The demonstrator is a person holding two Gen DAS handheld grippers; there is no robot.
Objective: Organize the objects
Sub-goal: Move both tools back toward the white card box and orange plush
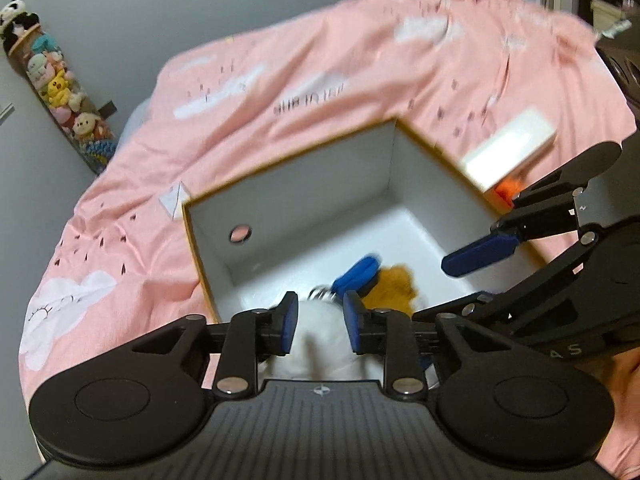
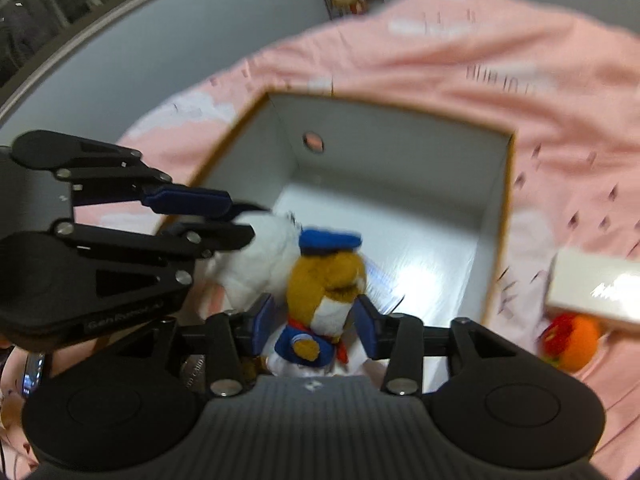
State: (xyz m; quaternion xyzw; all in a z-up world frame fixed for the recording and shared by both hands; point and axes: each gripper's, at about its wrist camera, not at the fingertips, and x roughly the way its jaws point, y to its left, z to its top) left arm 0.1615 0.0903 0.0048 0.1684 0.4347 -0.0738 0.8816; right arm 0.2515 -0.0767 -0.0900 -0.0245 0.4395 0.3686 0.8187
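Note:
An open white box (image 1: 320, 184) with an orange rim lies on the pink bedspread; it also shows in the right wrist view (image 2: 400, 168). My left gripper (image 1: 318, 322) is shut on a white plush toy (image 1: 320, 332) over the box's near edge. My right gripper (image 2: 316, 326) is shut on a brown sailor plush (image 2: 320, 296) with a blue cap, held over the box beside the white plush (image 2: 260, 256). In the left wrist view the sailor plush (image 1: 394, 284) and the right gripper's fingers (image 1: 480, 250) show above the box floor.
A white rectangular box (image 1: 508, 152) lies right of the open box, with an orange and red plush (image 2: 572, 340) under it. A tall tube of plush toys (image 1: 56, 88) stands by the grey wall at the left. The pink bedspread (image 1: 280, 80) covers the bed.

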